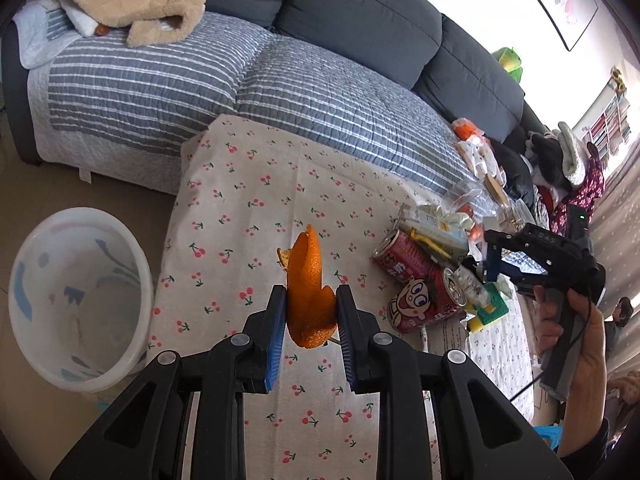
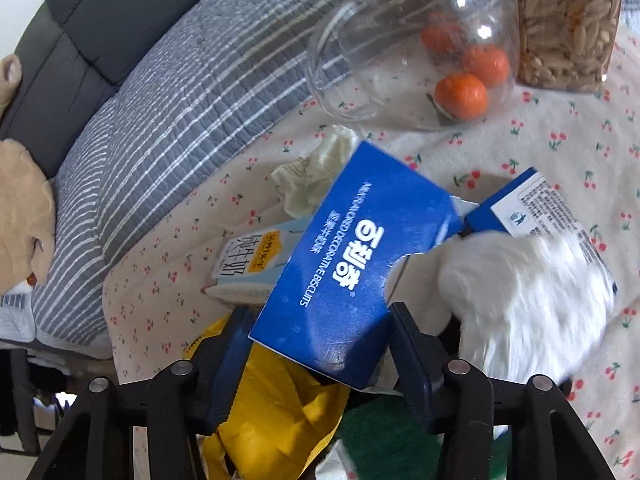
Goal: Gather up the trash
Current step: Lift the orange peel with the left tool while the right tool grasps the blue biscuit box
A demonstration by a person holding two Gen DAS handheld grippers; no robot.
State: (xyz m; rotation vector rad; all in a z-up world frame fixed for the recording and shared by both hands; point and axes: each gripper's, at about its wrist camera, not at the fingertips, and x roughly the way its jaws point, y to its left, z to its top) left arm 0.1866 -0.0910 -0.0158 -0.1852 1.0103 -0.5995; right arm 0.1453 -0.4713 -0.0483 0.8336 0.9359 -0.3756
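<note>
My left gripper [image 1: 311, 312] is shut on an orange peel [image 1: 309, 292] and holds it above the cherry-print tablecloth [image 1: 240, 200]. A white plastic bin [image 1: 76, 304] stands on the floor to the left of the table. My right gripper [image 2: 320, 328] is shut on a torn blue biscuit box [image 2: 352, 264], above a yellow wrapper [image 2: 272, 412] and a green sponge [image 2: 384, 436]. The right gripper also shows in the left wrist view [image 1: 496, 268], over the trash pile. Two red cans [image 1: 424, 300], a milk carton [image 2: 248, 264] and crumpled paper [image 2: 316, 168] lie on the table.
A glass jar [image 2: 408, 60] holding tangerines and a container of grain snacks [image 2: 568, 24] stand at the table's far side. A white fluffy thing [image 2: 524, 300] lies right of the box. A grey sofa [image 1: 320, 12] with a striped quilt runs behind the table.
</note>
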